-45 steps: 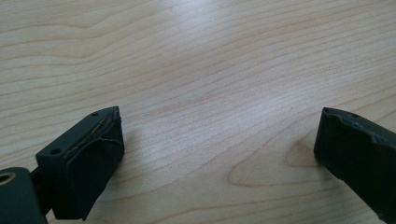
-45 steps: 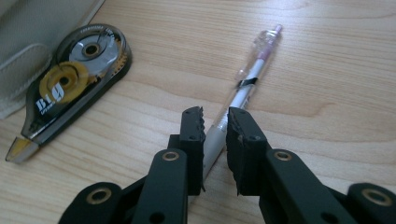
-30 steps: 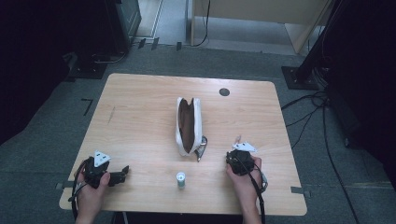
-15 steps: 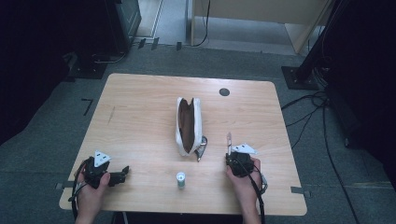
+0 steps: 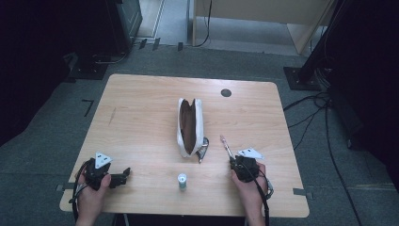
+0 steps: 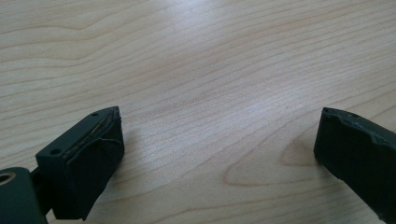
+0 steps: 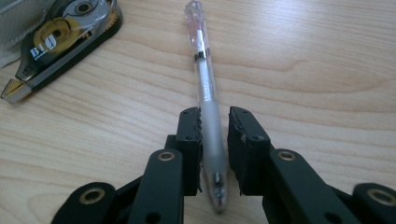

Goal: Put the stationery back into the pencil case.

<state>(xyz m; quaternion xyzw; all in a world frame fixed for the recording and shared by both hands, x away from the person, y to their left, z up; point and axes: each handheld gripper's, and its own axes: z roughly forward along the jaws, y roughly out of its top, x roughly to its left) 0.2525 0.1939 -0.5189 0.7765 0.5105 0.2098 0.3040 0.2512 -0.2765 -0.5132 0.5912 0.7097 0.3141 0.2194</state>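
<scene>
Jaws of the right gripper stand on either side of a clear pen, the left pad against its frosted grip and a thin gap showing at the right pad, so they look nearly closed on it rather than clamped. In the high view the pen lies on the wooden table, pointing away from the right gripper toward the far edge, just right of the open white pencil case. A correction tape dispenser lies near the case's near end, apart from the pen. The left gripper has its 2 jaws spread wide over bare wood, holding nothing; in the high view it rests near the table's front left corner. A small capped tube stands between the 2 hands.

The step in hand appears to be picking up the pen, probably for the case. To do it well, the jaws should finish closing squarely on the rubbery grip section, where the pads will bite best, not on the slick clear barrel. Lift straight up before turning, since the long front end could swing and strike the dispenser. Keep the pen in line with the case's opening when carrying it over.
</scene>
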